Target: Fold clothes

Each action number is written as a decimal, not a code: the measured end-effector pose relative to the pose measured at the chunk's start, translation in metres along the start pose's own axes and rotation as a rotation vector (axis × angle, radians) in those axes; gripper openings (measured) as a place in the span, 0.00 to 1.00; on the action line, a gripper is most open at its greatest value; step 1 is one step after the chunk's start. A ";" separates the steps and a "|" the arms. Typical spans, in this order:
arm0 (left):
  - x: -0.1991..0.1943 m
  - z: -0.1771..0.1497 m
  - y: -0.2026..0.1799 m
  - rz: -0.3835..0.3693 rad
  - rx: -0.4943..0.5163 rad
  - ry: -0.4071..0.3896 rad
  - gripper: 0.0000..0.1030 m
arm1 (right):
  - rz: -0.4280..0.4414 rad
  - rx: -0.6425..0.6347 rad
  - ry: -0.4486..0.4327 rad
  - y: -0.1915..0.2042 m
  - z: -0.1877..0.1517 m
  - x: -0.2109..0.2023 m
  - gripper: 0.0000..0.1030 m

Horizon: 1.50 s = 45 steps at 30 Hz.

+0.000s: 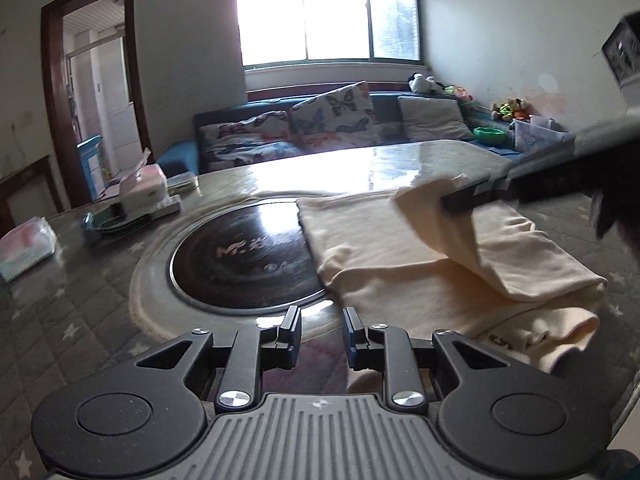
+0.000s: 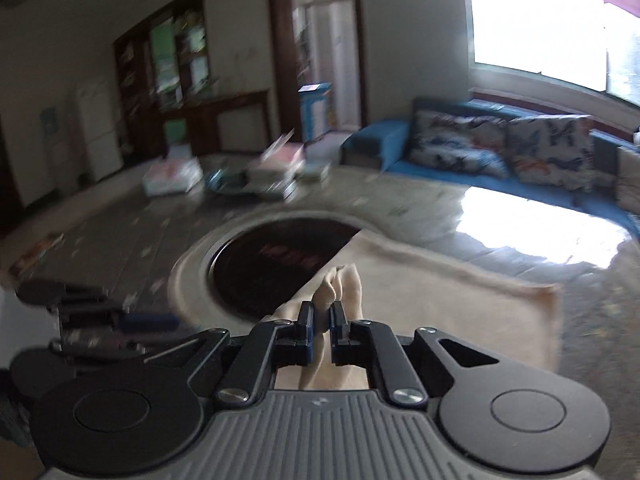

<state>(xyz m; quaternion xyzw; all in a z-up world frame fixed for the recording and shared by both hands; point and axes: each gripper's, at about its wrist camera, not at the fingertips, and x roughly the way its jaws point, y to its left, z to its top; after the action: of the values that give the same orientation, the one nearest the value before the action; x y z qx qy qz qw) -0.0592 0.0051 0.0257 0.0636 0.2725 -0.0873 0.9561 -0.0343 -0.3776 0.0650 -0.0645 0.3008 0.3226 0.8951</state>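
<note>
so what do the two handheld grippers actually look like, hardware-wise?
Both match. The left gripper and the right gripper have matte black linkage arms with silver pivot screws, two round black discs at the sides, and a grey ribbed body with a small emblem at its centre. The jaws carry blue pads on their inner faces. No cables, sleeves or hands show in either view.

— What is carrying everything here?

— A table (image 1: 100, 300) under a grey quilted cover with pale stars, which is reflecting the window light at its far side. A round dark plate (image 1: 244, 260) is sitting set into its middle.

— And what is lying on it?

— A cream garment (image 1: 400, 264) is lying spread, overlapping the plate's right edge. Tissue packs (image 1: 26, 246) and stacked boxes (image 1: 144, 194) are sitting at the far left.
</note>
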 end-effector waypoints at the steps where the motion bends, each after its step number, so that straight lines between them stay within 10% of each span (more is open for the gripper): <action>1: -0.001 -0.001 0.002 0.005 -0.003 0.002 0.24 | 0.022 -0.014 0.024 0.008 -0.004 0.010 0.07; 7: -0.001 0.006 0.003 0.002 -0.006 -0.010 0.24 | 0.116 -0.069 0.078 0.024 -0.022 0.010 0.15; 18: 0.024 0.020 -0.046 -0.121 0.091 -0.016 0.24 | -0.065 -0.038 0.157 -0.039 -0.061 -0.052 0.15; 34: 0.034 0.006 -0.051 -0.114 0.165 0.068 0.32 | -0.094 0.013 0.175 -0.068 -0.099 -0.071 0.15; 39: 0.035 0.008 -0.046 -0.115 0.115 0.067 0.09 | -0.102 0.005 0.177 -0.067 -0.101 -0.067 0.15; 45: 0.021 0.012 -0.041 -0.104 0.164 0.048 0.09 | -0.096 -0.004 0.182 -0.069 -0.101 -0.067 0.16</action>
<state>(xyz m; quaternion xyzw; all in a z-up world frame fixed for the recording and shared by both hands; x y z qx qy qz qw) -0.0438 -0.0400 0.0211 0.1293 0.2901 -0.1574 0.9351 -0.0832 -0.4986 0.0159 -0.1097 0.3770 0.2726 0.8784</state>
